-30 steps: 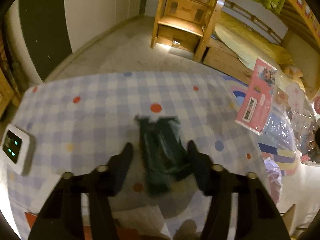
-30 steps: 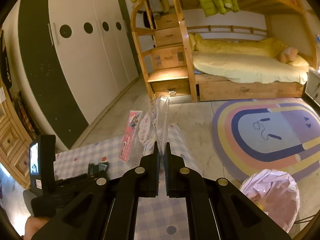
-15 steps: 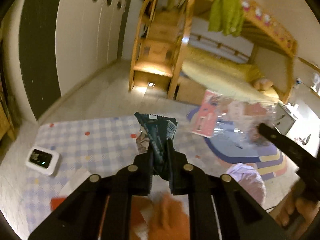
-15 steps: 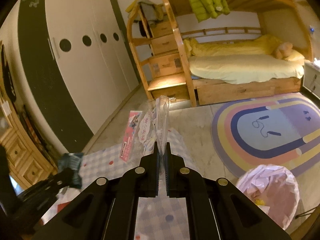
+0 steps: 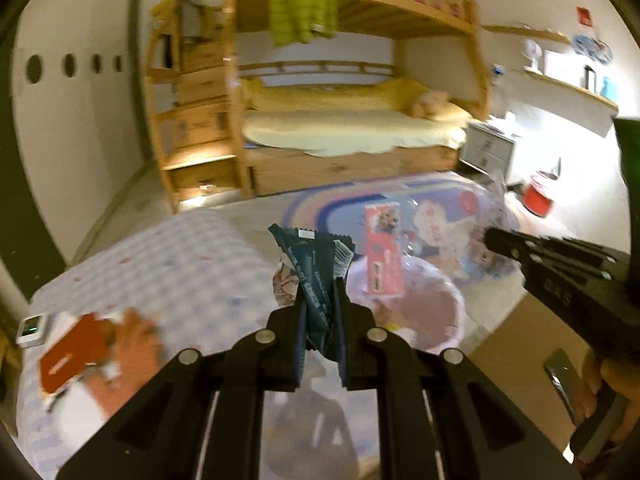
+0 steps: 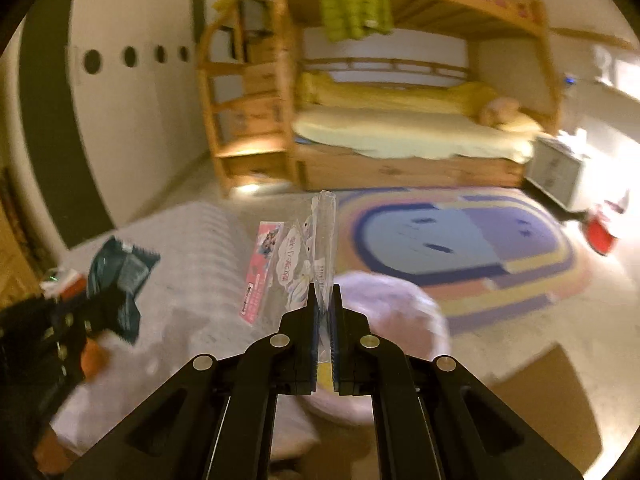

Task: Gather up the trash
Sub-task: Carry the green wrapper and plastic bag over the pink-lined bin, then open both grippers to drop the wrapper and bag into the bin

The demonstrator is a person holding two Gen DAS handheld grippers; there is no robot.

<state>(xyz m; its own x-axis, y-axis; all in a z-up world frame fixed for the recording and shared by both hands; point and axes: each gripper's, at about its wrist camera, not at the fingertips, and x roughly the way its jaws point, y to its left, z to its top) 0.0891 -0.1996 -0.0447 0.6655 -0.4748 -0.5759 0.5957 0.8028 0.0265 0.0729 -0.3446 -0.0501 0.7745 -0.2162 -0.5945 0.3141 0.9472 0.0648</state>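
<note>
Pinching a dark teal snack wrapper [image 5: 316, 276] in my left gripper [image 5: 320, 308], I feel next to no weight; it is thin, crinkly foil that could slip, so I have taken it low across its crumpled middle. My right gripper [image 6: 325, 300] is clamped on the edge of a clear plastic package [image 6: 316, 248] with a pink card, stiffer but slick. Both hang above the pink trash bag [image 5: 436, 312] beside the checked table [image 5: 180, 264]. Print on either is too blurred to read.
</note>
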